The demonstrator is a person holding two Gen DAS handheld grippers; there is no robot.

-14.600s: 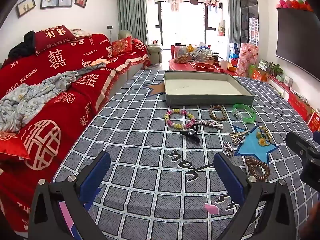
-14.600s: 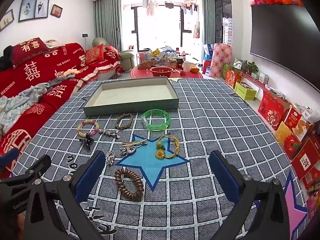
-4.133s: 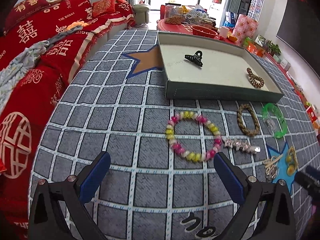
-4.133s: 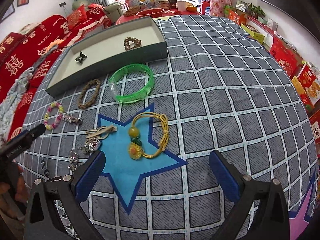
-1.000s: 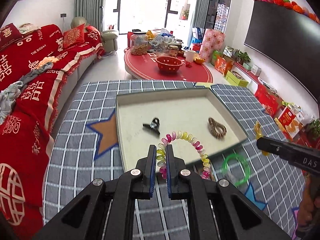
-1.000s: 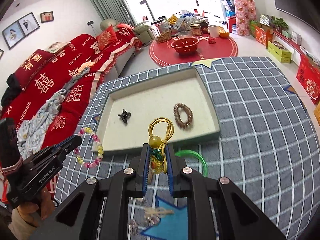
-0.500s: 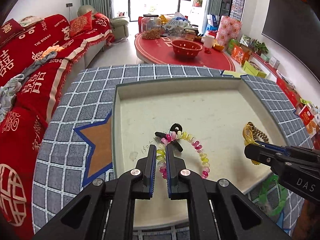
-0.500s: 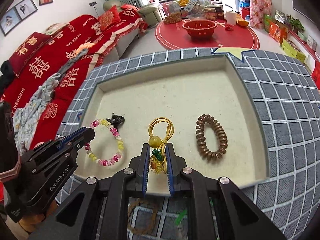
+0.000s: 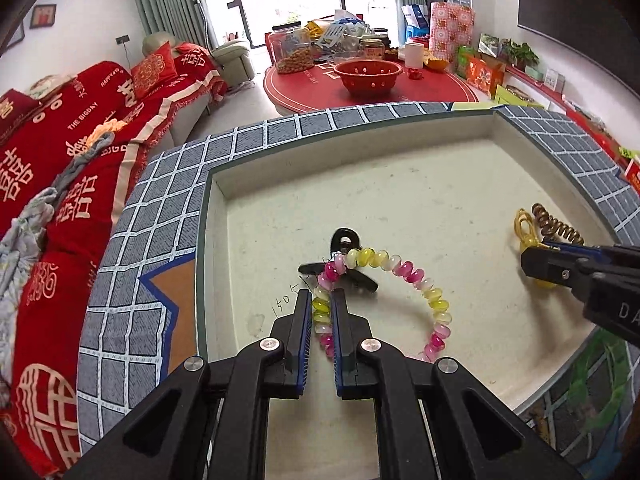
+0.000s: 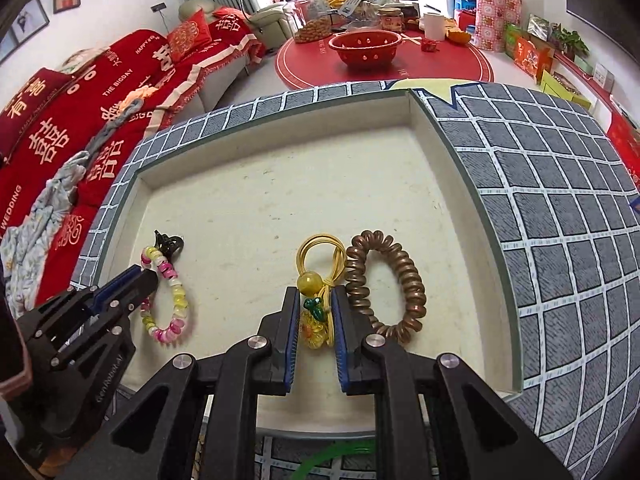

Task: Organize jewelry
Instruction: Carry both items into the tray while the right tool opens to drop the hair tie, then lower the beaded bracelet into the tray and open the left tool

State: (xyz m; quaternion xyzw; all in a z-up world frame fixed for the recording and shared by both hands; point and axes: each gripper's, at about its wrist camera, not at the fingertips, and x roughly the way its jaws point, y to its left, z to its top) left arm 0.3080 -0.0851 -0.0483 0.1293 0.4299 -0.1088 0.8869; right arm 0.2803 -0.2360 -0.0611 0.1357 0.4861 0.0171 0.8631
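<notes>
My left gripper (image 9: 321,294) is shut on a pink, yellow and white bead bracelet (image 9: 404,270) and holds it low over the tray (image 9: 352,128), above a black hair clip (image 9: 344,238). My right gripper (image 10: 316,291) is shut on a yellow hair tie with beads (image 10: 316,264), low in the tray beside a brown spiral hair tie (image 10: 400,276). The bracelet (image 10: 176,292) and left gripper (image 10: 148,276) show at the left of the right wrist view. The right gripper (image 9: 532,262) shows at the right of the left wrist view.
The tray sits on a grey checked cloth (image 10: 560,184). A green bangle (image 10: 332,458) lies on the cloth in front of the tray. A red sofa (image 9: 60,152) runs along the left. A red round table (image 9: 368,88) with a red bowl stands beyond.
Both grippers have moved forward and down into the tray with their pieces. The bracelet and the yellow hair tie now hang close to the tray floor.
</notes>
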